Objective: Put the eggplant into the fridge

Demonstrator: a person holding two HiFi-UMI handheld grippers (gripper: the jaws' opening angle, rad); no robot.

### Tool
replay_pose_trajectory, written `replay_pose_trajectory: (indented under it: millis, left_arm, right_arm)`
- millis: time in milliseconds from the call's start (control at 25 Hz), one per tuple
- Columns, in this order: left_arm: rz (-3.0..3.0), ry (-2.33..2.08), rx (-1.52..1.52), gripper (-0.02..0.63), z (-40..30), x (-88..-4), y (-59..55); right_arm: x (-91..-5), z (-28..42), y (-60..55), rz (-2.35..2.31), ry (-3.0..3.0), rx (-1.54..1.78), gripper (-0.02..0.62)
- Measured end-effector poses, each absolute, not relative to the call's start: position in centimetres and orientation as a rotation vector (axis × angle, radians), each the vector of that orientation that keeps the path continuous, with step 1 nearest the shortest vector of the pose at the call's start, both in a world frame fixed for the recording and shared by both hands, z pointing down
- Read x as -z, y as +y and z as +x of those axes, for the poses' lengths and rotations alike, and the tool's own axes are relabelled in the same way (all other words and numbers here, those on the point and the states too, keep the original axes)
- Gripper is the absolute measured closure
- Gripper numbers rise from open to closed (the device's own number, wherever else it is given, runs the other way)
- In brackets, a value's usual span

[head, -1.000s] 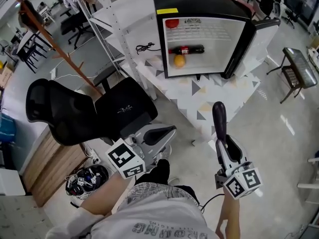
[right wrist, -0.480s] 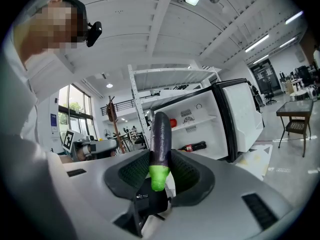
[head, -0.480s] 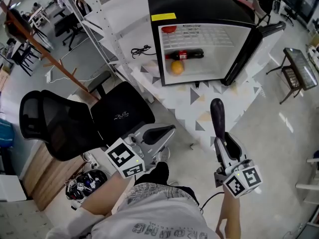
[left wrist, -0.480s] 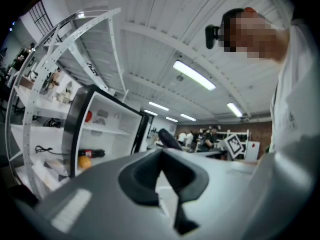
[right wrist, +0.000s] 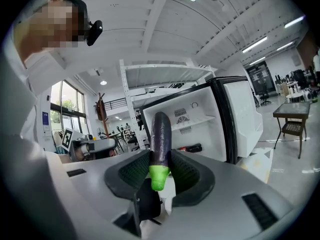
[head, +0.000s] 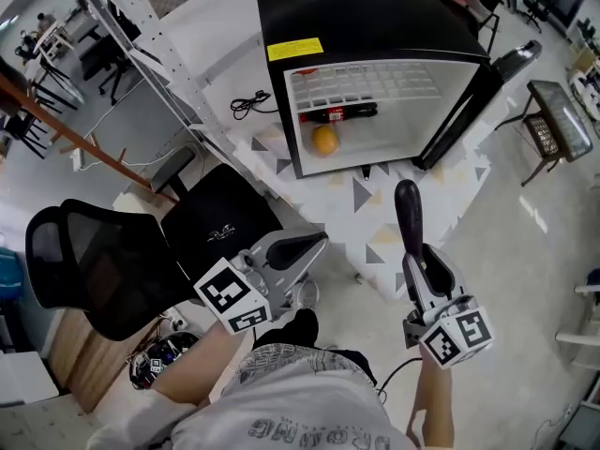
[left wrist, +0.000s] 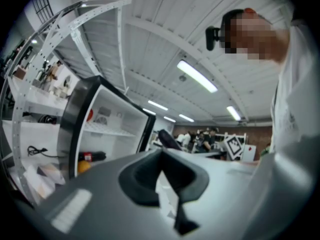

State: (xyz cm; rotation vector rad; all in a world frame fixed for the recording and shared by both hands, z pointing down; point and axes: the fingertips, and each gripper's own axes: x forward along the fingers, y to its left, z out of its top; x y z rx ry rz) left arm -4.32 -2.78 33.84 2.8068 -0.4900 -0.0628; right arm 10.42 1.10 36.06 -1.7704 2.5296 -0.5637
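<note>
Fridge point(head: 375, 26) has shifted left in my view; my right tool point(head: 424, 265) pinches the eggplant point(head: 409, 216) near its stem, probably light and slick; left tool point(head: 300, 248) is pressed together.

Left hand-held gripper point(head: 317, 243) closed empty, right hand-held gripper point(head: 418, 259) gripping.

1. This is an open-plan office or lab floor, not a home: strip lights point(left wrist: 197, 76) run along a high white beamed ceiling.
2. A black mesh office chair point(head: 103, 261), slotted metal racking point(head: 155, 59) and rows of desks point(head: 42, 36) furnish it.
3. People point(left wrist: 202, 136) sit at workstations in the background.
4. The small fridge point(head: 375, 26) stands alone on a triangle-patterned surface point(head: 375, 204), like a test setup.
</note>
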Motion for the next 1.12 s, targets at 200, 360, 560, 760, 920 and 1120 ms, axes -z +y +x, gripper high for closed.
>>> replay_pose_trajectory:
  millis: [200, 360, 560, 760, 920, 1120]
  left_arm:
    - [2.812, -0.458, 0.053, 0.6, -4.4, -34.1, -6.3]
    - [2.814, -0.423, 0.053, 0.6, -4.4, -34.1, -8.7]
    - [2.826, -0.384, 0.046, 0.6, -4.5, -34.2, -10.9]
    - [2.841, -0.357, 0.041, 0.6, -4.6, -34.0, -12.4]
    - [2.852, -0.342, 0.036, 0.6, -4.3, -33.9, -13.2]
    - [2.851, -0.337, 0.035, 0.6, -3.9, -34.0, -14.0]
  right_arm:
    - [-36.4, 10.3, -2.2, -1.814, 2.513, 0.564, 0.472]
    - [-36.3, 9.9, -4.8, -1.841, 2.504, 0.563, 0.472]
    - [-36.2, 9.6, -7.2, -1.884, 2.493, 0.544, 0.472]
    - [-36.1, 9.3, -9.1, -1.929, 2.485, 0.52, 0.472]
    - [-35.9, 9.6, -10.2, -1.949, 2.472, 0.516, 0.472]
    - [-35.8, 10.8, -11.4, -1.975, 2.479, 0.485, 0.472]
